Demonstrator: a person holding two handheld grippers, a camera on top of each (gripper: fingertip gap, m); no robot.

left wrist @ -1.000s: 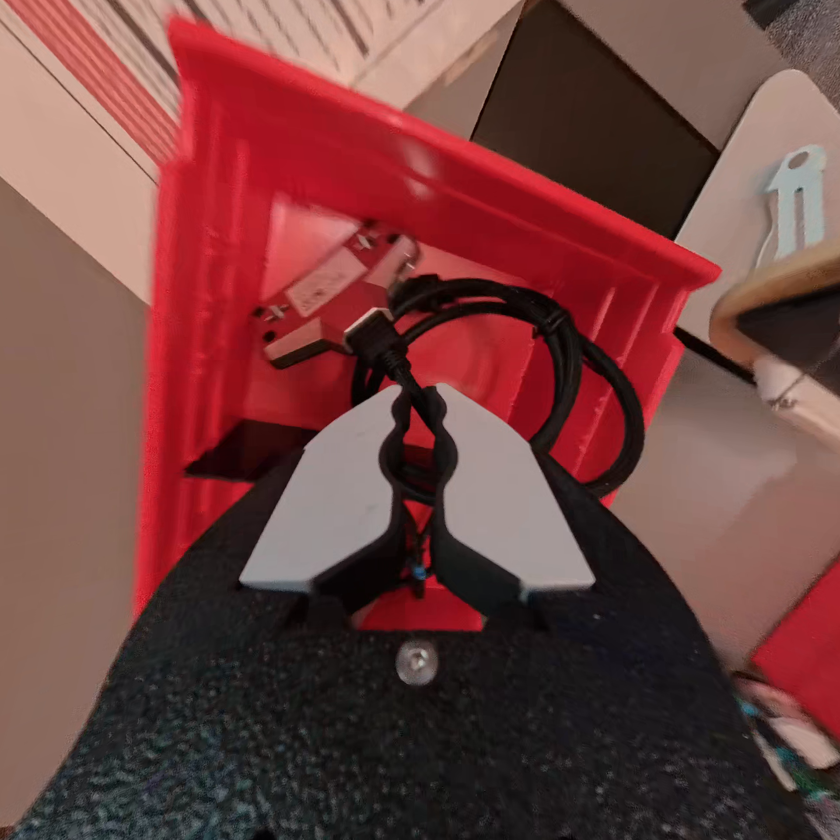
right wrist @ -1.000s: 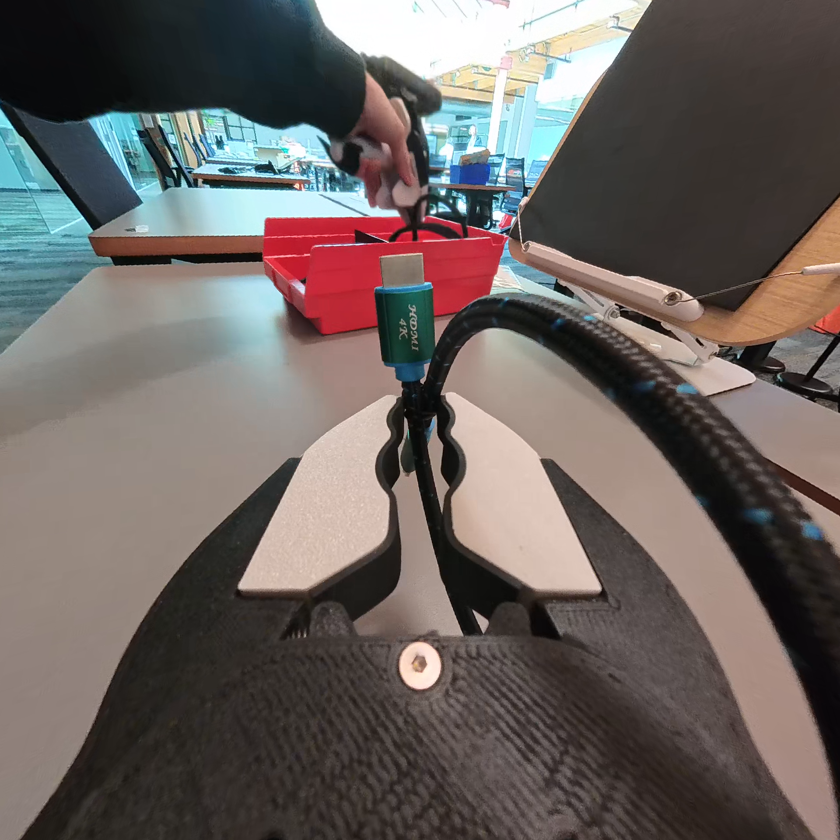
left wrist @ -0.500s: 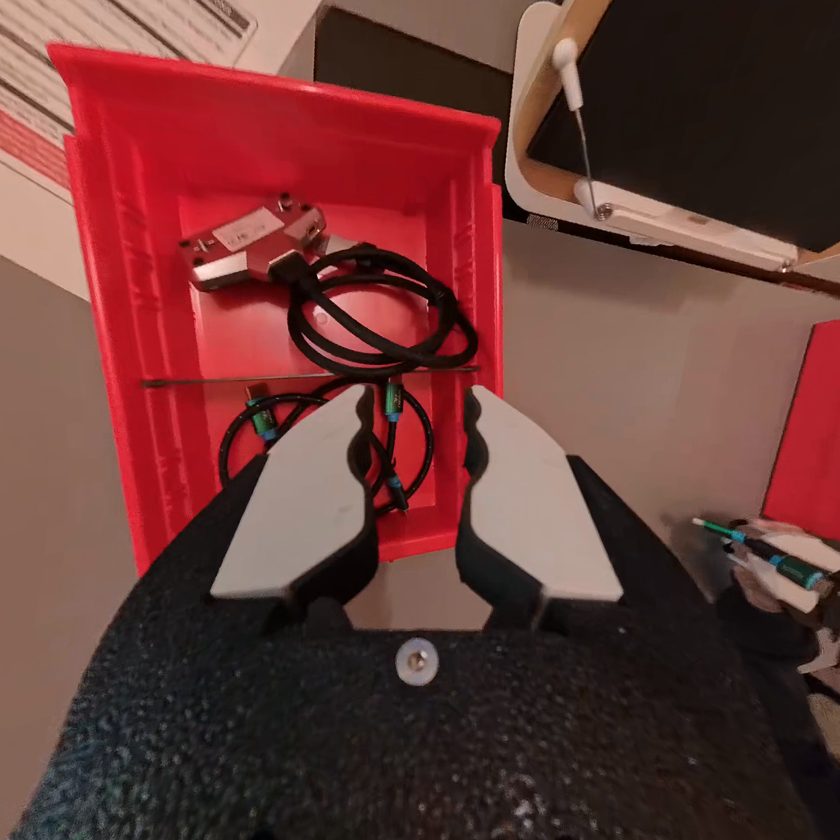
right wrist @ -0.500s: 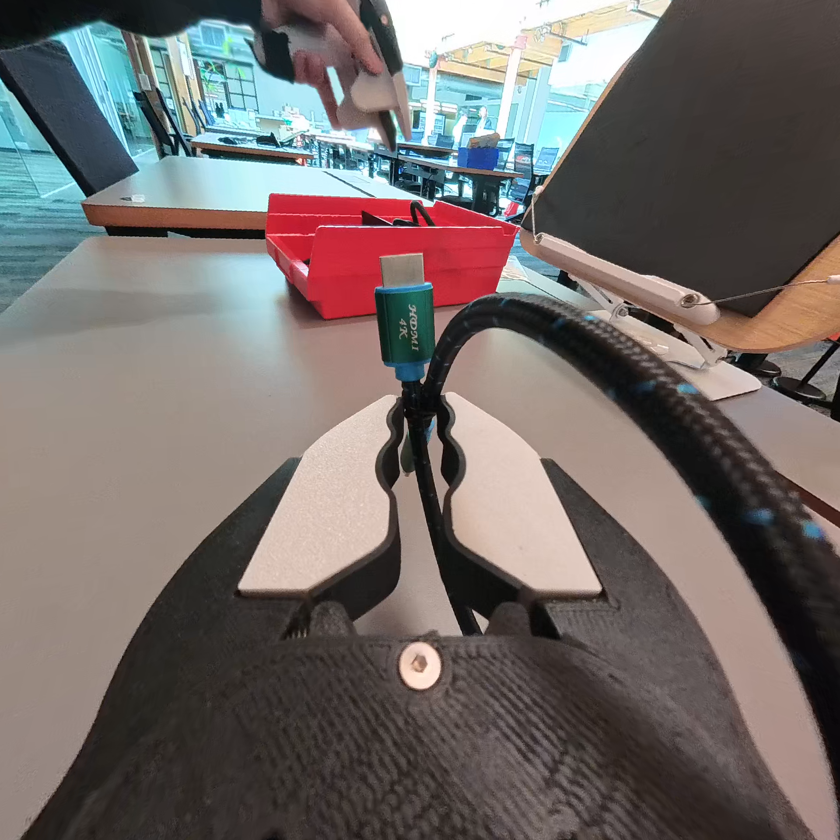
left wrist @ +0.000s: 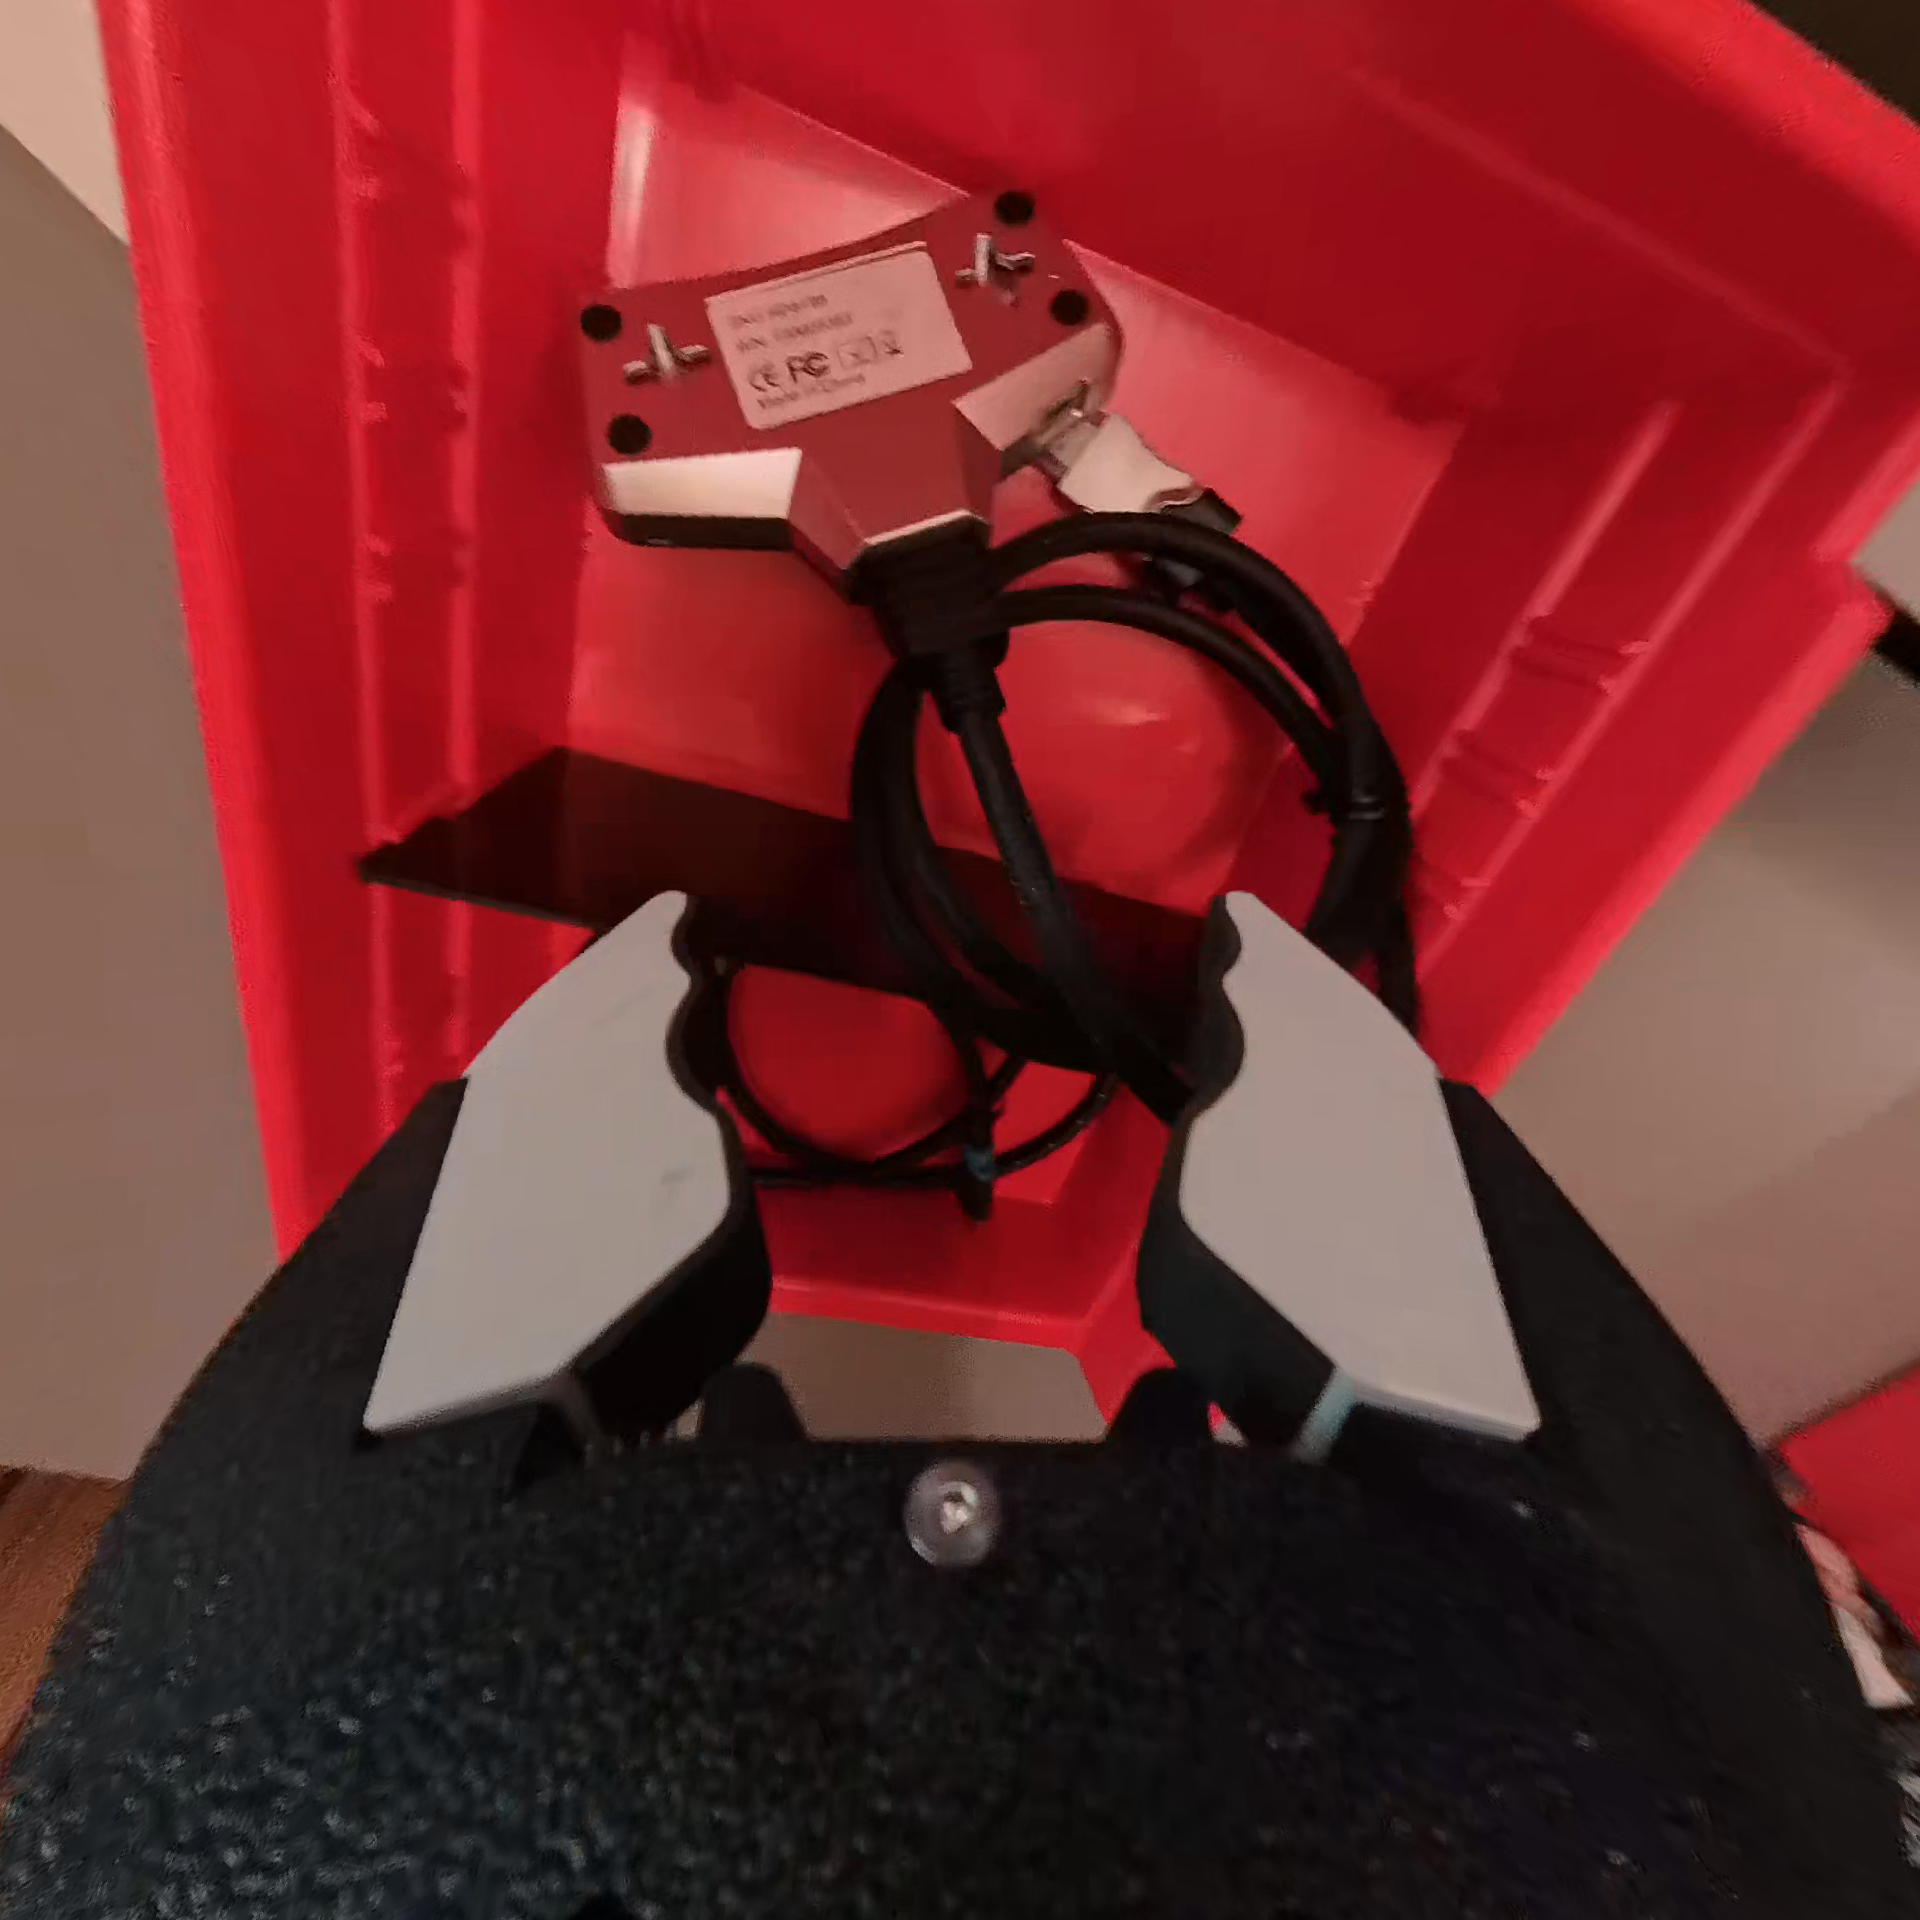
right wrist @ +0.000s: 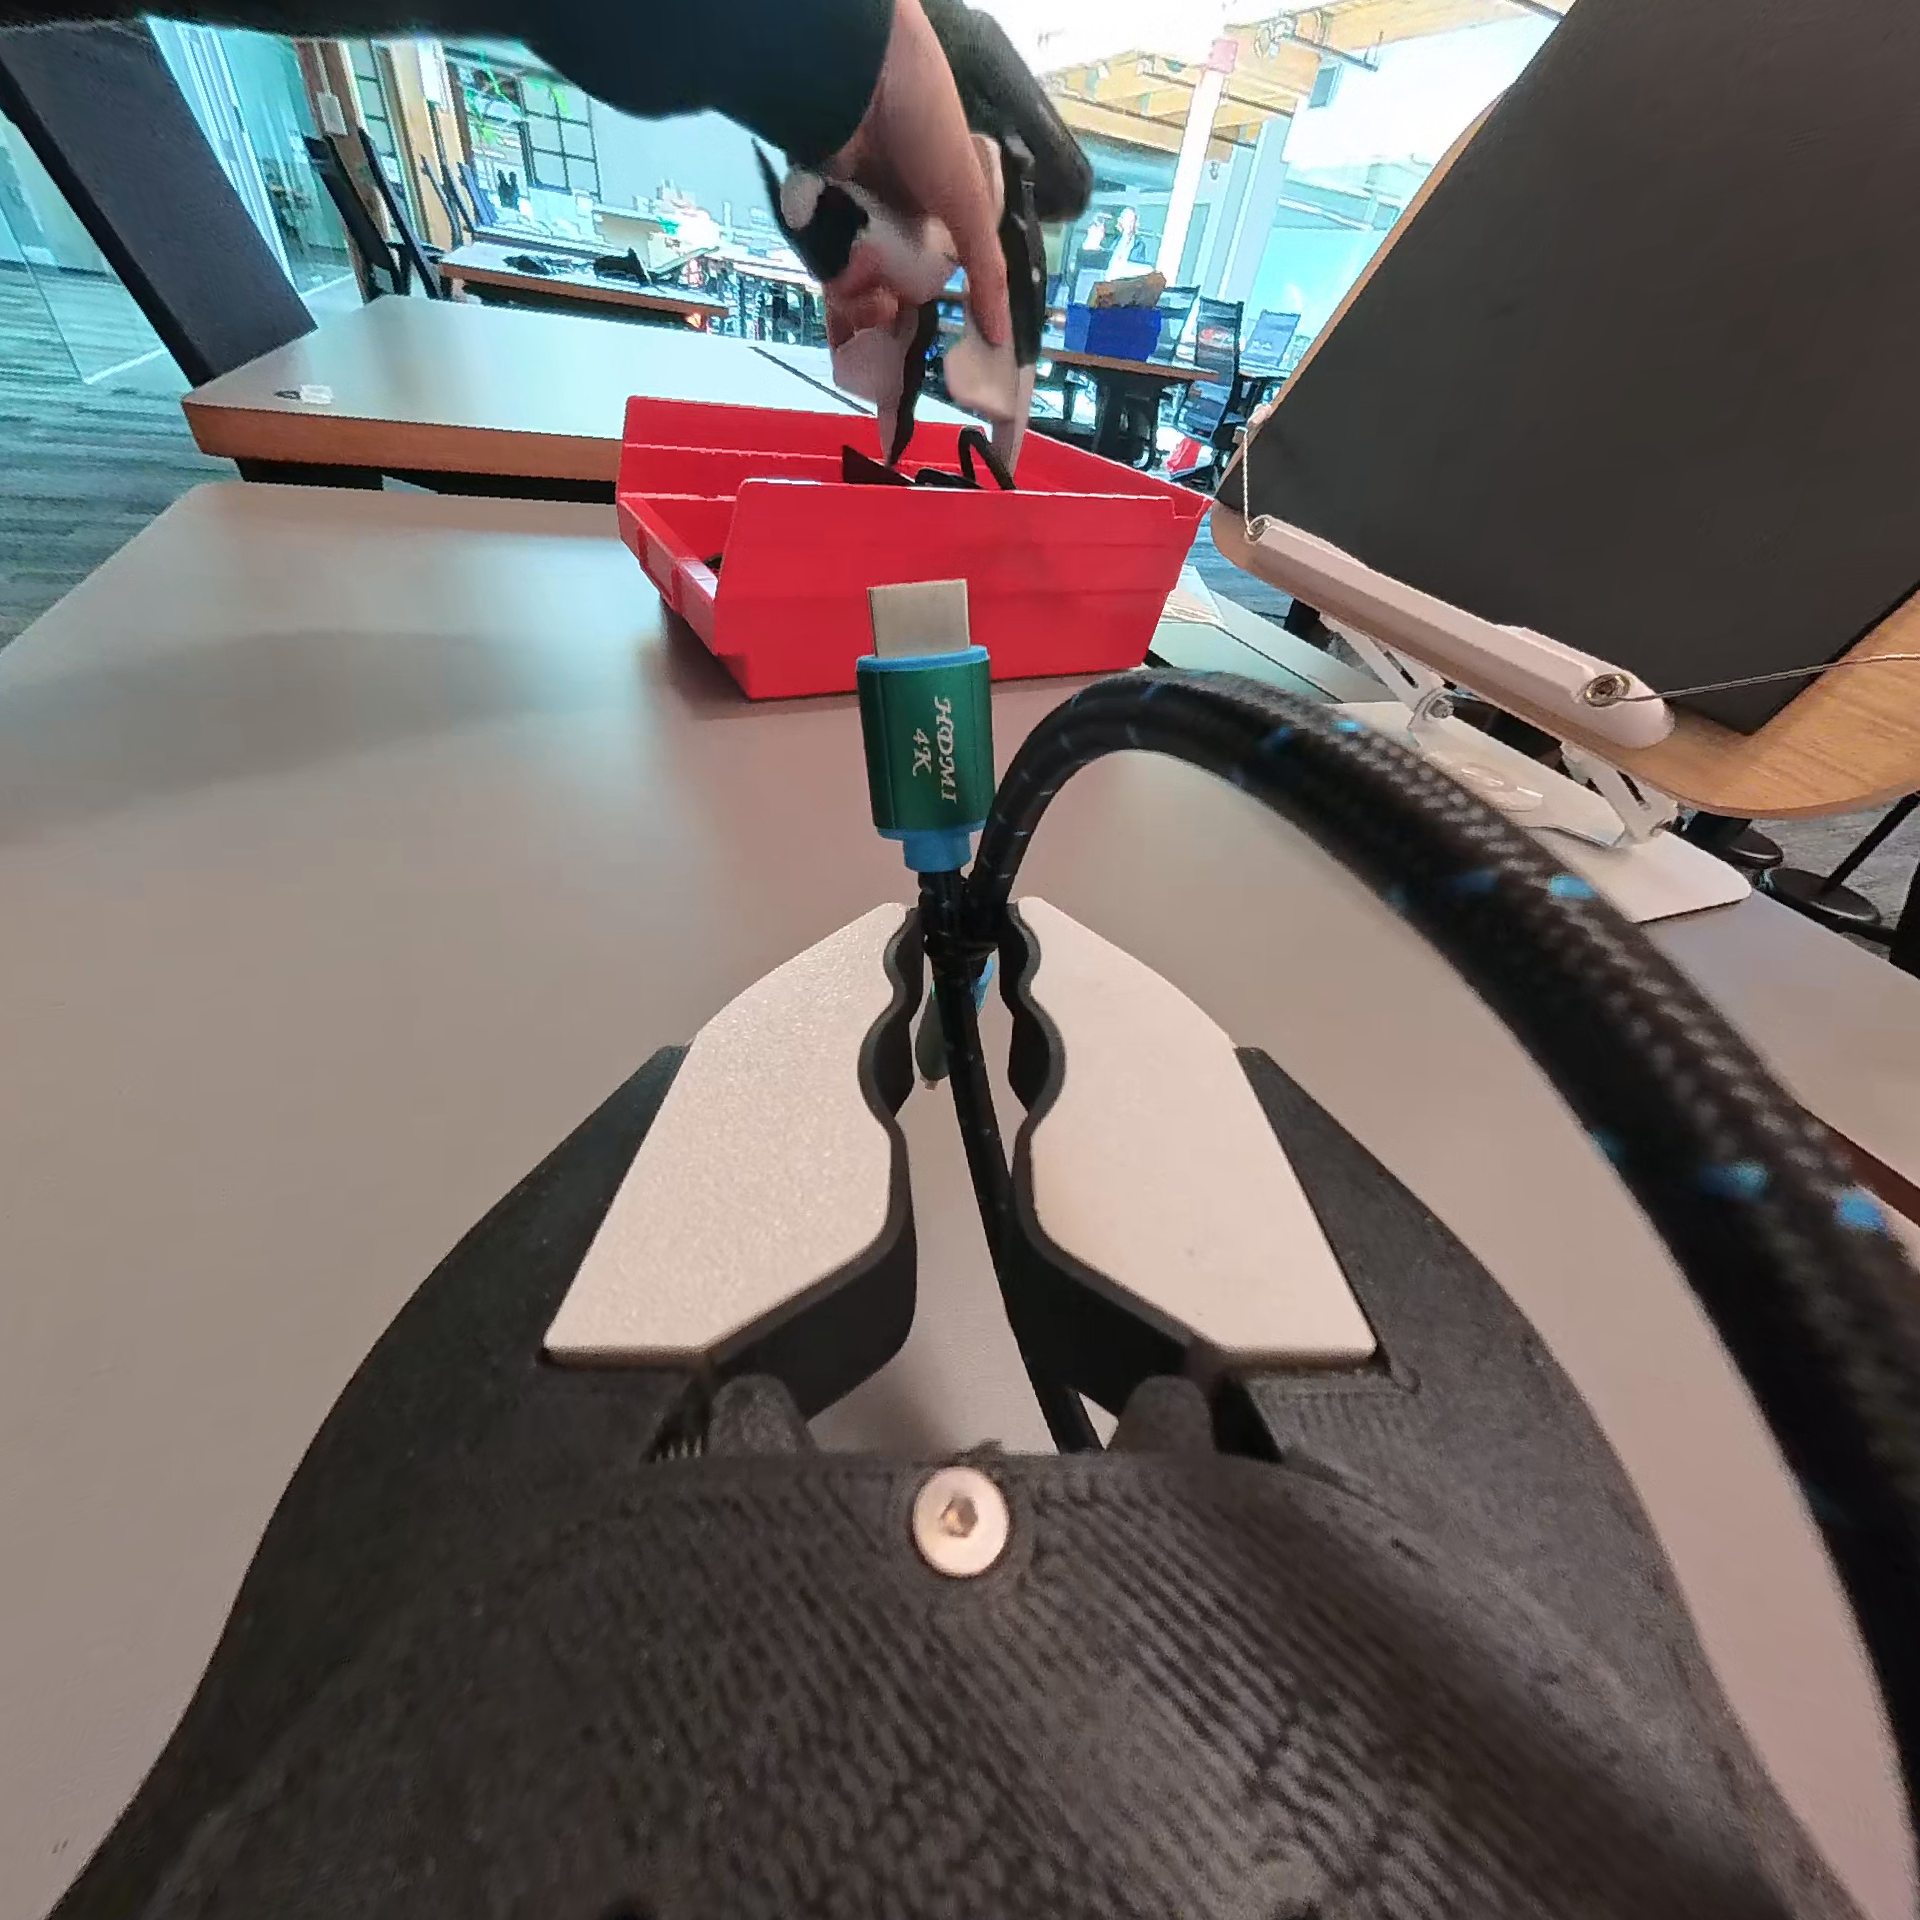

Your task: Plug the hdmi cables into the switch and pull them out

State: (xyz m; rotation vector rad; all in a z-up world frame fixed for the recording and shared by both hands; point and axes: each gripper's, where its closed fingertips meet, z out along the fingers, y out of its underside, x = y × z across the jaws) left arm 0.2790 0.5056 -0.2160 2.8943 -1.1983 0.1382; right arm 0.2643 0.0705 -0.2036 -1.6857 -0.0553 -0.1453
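Note:
The HDMI switch [left wrist: 842, 410], a dark red box with a white label, lies in the far compartment of a red bin [left wrist: 312, 520]. Its black cable [left wrist: 997, 769] coils toward me over the black divider [left wrist: 582, 842]. My left gripper [left wrist: 951, 977] hangs open above the bin, its fingers on either side of the cable coil. My right gripper [right wrist: 961, 925] is shut on a black braided HDMI cable [right wrist: 1455, 894] just below its green plug [right wrist: 925, 743], which points up. The left gripper [right wrist: 935, 364] also shows far off over the bin [right wrist: 935, 561].
A grey table [right wrist: 364, 831] carries the bin. A tilted black board on a white stand [right wrist: 1475, 644] sits at the right. A thin braided cable [left wrist: 987, 1174] lies in the bin's near compartment. A person's hand and dark sleeve [right wrist: 904, 156] hold the left gripper.
My left gripper let go of the switch's black cable, opened and rose, then dropped back low over the bin with its jaws wider. My right gripper kept holding the green-plug cable still.

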